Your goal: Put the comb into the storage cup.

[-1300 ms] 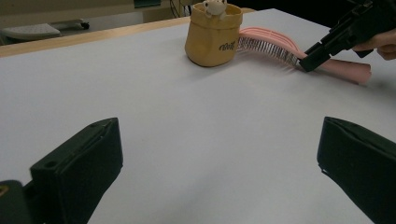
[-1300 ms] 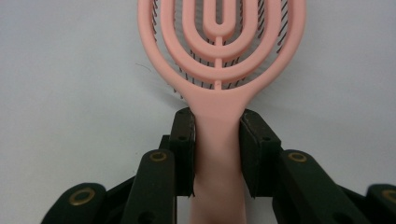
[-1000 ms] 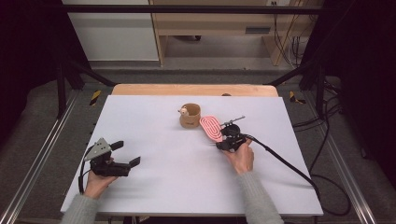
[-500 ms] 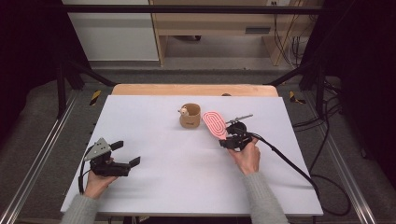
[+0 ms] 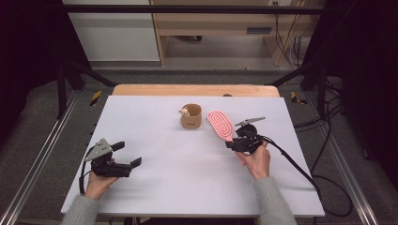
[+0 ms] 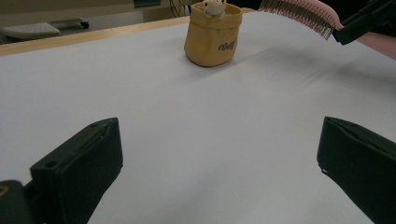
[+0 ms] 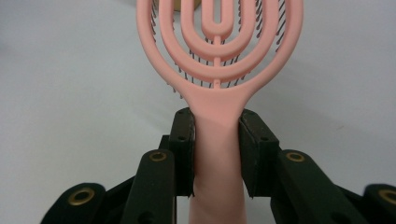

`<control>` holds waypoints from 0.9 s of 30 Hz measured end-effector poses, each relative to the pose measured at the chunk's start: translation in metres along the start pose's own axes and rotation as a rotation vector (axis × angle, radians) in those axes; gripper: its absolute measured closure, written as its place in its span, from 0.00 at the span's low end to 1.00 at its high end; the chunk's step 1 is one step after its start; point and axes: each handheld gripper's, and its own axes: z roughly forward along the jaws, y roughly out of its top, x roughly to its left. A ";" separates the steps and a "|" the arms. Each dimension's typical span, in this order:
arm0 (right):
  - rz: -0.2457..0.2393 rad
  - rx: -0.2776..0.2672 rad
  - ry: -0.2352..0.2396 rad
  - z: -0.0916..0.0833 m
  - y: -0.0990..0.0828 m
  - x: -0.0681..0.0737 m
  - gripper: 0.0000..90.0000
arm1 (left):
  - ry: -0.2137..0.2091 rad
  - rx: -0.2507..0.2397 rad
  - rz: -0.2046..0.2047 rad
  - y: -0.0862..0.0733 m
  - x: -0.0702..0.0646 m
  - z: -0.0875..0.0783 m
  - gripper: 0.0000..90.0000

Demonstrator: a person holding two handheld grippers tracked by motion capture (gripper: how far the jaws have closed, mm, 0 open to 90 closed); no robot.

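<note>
My right gripper (image 7: 217,154) clamped on pink hairbrush (image 7: 219,56) handle, brush head just beside tan pouch (image 5: 191,116), my left gripper (image 5: 126,157) jaws wide, empty, on white table (image 5: 187,178)

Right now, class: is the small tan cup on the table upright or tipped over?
Upright. The tan cup stands on its base, its open mouth up, with a small figure peeking over the rim.

Both forearms wear grey knitted sleeves with ribbed cuffs. The left tongs (image 5: 126,160) are matt black, blocky, with a grey three-cornered plate on top and a black cable looping off the back. The right tongs (image 5: 230,142) are black too, with the same grey plate and a thick black cable trailing away. Brass-ringed screw holes dot their linkage arms, and small dark screws sit in the pad blocks.
</note>
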 end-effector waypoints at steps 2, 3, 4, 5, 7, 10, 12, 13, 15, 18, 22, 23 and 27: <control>-0.003 -0.004 0.008 -0.001 -0.001 0.000 0.78 | -0.002 0.002 0.000 0.000 0.000 0.000 0.00; -0.009 -0.008 0.014 -0.002 -0.002 0.001 0.78 | -0.002 0.003 0.002 0.000 0.000 0.000 0.00; -0.014 -0.016 0.023 -0.003 -0.002 0.001 0.78 | -0.002 0.003 0.003 0.000 -0.001 0.000 0.00; -0.017 -0.020 0.032 -0.004 -0.003 0.001 0.78 | -0.003 0.002 0.003 0.000 -0.001 0.000 0.00; -0.035 -0.028 0.039 -0.005 -0.004 0.002 0.78 | -0.002 0.001 0.002 0.000 -0.001 0.000 0.00; -0.051 -0.038 0.058 -0.006 -0.005 0.004 0.78 | -0.001 0.001 -0.001 0.001 -0.001 0.000 0.00; -0.068 -0.037 0.071 -0.007 -0.007 0.006 0.77 | -0.002 0.000 0.000 0.001 -0.001 0.000 0.00; -0.068 -0.037 0.071 -0.007 -0.007 0.006 0.77 | -0.001 0.000 0.000 0.001 -0.002 0.000 0.00; -0.071 -0.045 0.079 -0.008 -0.007 0.006 0.77 | -0.002 0.000 0.000 0.001 -0.002 0.000 0.00; -0.079 -0.053 0.097 -0.009 -0.008 0.008 0.78 | -0.003 -0.001 -0.001 0.001 -0.002 0.001 0.00; -0.098 -0.067 0.118 -0.009 -0.010 0.011 0.77 | -0.005 0.001 0.002 0.002 -0.003 0.001 0.00; -0.098 -0.067 0.118 -0.009 -0.010 0.011 0.77 | -0.005 0.002 0.002 0.002 -0.004 0.001 0.00; -0.113 -0.078 0.144 -0.009 -0.012 0.013 0.77 | -0.009 0.001 0.000 0.003 -0.005 0.002 0.00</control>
